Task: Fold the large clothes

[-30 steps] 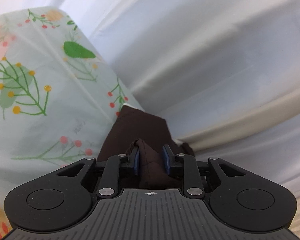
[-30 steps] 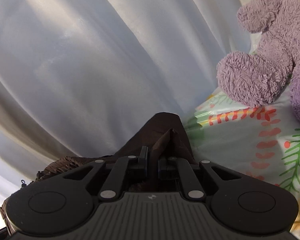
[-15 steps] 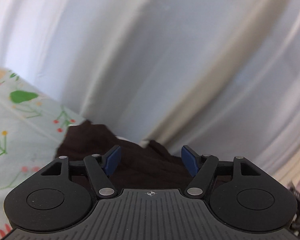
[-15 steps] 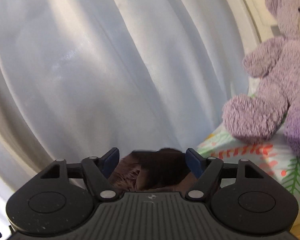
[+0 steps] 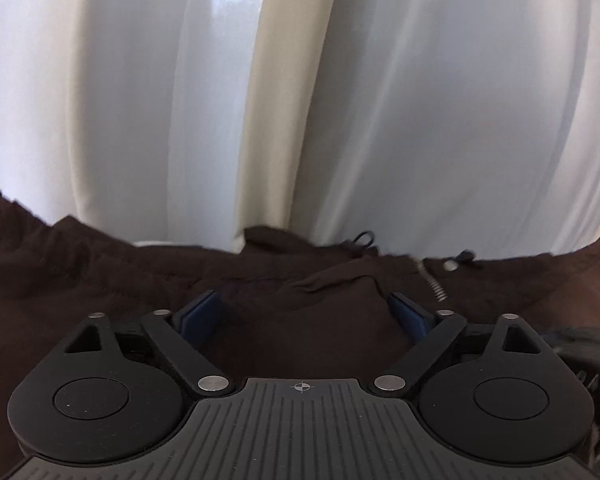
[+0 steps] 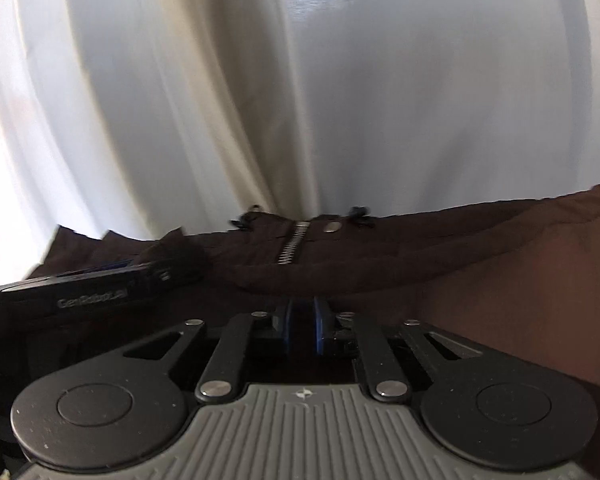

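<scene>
The left claw (image 5: 306, 316) gapes wide over a raised fold of the dark brown garment (image 5: 100, 280), gripping nothing. The right claw (image 6: 302, 322) is nearly closed; whether it pinches cloth I cannot tell. Its zipper (image 6: 292, 246) lies just beyond; best to grip seams evenly.

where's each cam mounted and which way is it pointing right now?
Left wrist: on the left gripper, facing a white curtain over the dark brown garment; own jaws wide apart.
Right wrist: on the right gripper, same heading; own jaws nearly closed, left gripper at left.
Shared: curtain, garment, its zipper.
</scene>
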`<state>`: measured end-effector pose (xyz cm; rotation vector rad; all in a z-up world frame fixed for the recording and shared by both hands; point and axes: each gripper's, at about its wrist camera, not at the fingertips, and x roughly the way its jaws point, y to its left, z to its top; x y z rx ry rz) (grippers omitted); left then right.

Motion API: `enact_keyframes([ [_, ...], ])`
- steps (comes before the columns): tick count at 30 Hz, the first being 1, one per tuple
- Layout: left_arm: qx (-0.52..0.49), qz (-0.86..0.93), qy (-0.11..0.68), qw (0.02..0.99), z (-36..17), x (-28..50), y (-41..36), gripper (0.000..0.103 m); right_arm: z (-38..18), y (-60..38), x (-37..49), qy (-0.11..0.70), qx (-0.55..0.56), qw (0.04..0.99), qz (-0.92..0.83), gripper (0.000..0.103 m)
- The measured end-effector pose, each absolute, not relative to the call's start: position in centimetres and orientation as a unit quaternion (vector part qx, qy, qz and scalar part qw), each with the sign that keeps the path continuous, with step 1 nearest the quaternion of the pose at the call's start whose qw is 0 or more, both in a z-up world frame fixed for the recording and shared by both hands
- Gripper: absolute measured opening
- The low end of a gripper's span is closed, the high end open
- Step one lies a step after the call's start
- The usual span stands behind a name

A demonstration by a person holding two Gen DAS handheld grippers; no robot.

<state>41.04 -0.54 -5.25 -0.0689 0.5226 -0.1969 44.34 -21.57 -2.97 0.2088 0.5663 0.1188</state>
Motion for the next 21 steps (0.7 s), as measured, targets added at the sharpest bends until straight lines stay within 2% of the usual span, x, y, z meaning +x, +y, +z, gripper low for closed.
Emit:
enact_keyframes([
  [2,-0.045,-0.11,0.248,0.962,-6.5,41.1,0.5,0.101,-3.8,-24.1,44.4,0.269,0.084,0.959,0.004,0.004],
  [4,-0.043,-0.122,0.251,0.959,-6.4,41.4,1.1,0.102,-4.7,-28.5,44.2,0.273,0.124,0.954,-0.017,0.0],
  [9,0.073,-0.139,0.2,0.967,-4.6,40.7,1.2,0.103,-4.0,-35.8,42.5,0.252,0.129,0.955,-0.092,0.0],
  [13,0.087,-0.15,0.165,0.971,-4.1,40.6,2.2,0.103,-4.5,-38.1,41.1,0.243,0.184,0.948,-0.095,0.0],
  [18,0.001,-0.083,0.174,0.981,-4.4,41.8,6.0,0.103,-5.0,-37.5,41.1,0.252,0.163,0.948,-0.106,0.0],
  [21,-0.104,-0.038,0.229,0.967,-6.1,43.8,9.8,0.102,-5.0,-37.1,41.7,0.251,0.174,0.947,-0.101,0.0],
])
